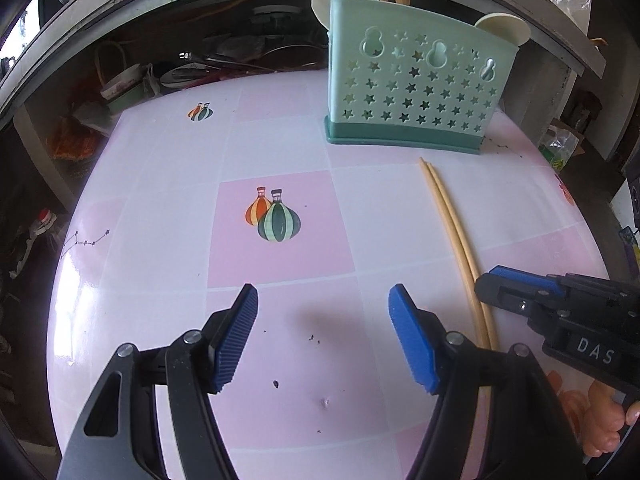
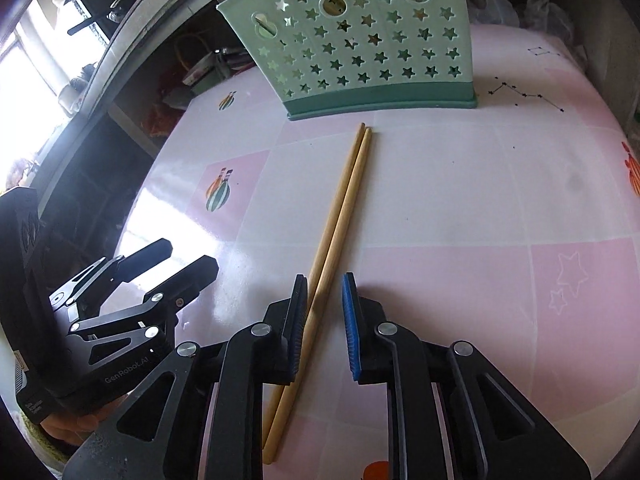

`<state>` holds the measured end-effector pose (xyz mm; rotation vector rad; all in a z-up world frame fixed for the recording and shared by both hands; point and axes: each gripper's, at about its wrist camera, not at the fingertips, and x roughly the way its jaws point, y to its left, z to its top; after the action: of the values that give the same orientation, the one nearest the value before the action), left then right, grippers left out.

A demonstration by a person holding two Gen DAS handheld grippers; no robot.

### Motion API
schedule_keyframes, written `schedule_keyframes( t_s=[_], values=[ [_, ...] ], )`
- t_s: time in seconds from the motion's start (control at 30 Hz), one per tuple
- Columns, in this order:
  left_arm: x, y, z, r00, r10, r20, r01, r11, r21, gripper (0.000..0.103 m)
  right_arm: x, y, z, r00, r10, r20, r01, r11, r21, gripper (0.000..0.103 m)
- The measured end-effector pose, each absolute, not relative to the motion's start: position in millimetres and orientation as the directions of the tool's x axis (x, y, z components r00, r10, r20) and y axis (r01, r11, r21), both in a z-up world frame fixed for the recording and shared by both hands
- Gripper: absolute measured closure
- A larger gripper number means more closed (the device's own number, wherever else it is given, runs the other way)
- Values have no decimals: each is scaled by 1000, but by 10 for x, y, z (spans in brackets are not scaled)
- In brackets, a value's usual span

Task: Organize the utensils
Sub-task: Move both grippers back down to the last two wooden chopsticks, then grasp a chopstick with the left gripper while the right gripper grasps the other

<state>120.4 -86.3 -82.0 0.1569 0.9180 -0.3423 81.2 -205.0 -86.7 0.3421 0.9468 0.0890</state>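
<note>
Right tongs (image 2: 325,312) narrowed around chopsticks (image 2: 344,208) on pink table (image 2: 460,200), pads not quite pressing. Left tongs (image 1: 323,336) wide, empty, just beside. Green holder (image 2: 360,40) stands beyond chopstick tips.

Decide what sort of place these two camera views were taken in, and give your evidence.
Probably a home kitchen or dining corner: a green utensil holder stands on a patterned tablecloth, chopsticks lie before it, and cluttered shelves sit behind.

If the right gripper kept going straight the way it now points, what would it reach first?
Most likely the pair of chopsticks, already lying between the right gripper's part-open jaws, then the table; depth is hard to judge.
</note>
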Motion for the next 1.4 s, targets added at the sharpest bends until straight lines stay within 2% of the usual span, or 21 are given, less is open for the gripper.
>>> schedule_keyframes(
  t_s=[0.4,0.63,0.9,1.4],
  values=[
    [1210,-862,-797,560,-216,-800,353,935,-5,37,857,-2000,-869,587,174,-791,80,960,270,96],
    [1197,-900,-780,553,-233,-800,368,930,-16,37,793,-2140,-862,595,113,-796,133,963,236,96],
    [1117,-1216,-772,523,-279,-806,455,890,-13,37,619,-2478,-849,601,57,-797,222,946,235,97],
    [932,-1652,-873,462,-318,-828,551,835,-13,38,506,-2605,-856,613,56,-788,247,934,259,96]
  ],
)
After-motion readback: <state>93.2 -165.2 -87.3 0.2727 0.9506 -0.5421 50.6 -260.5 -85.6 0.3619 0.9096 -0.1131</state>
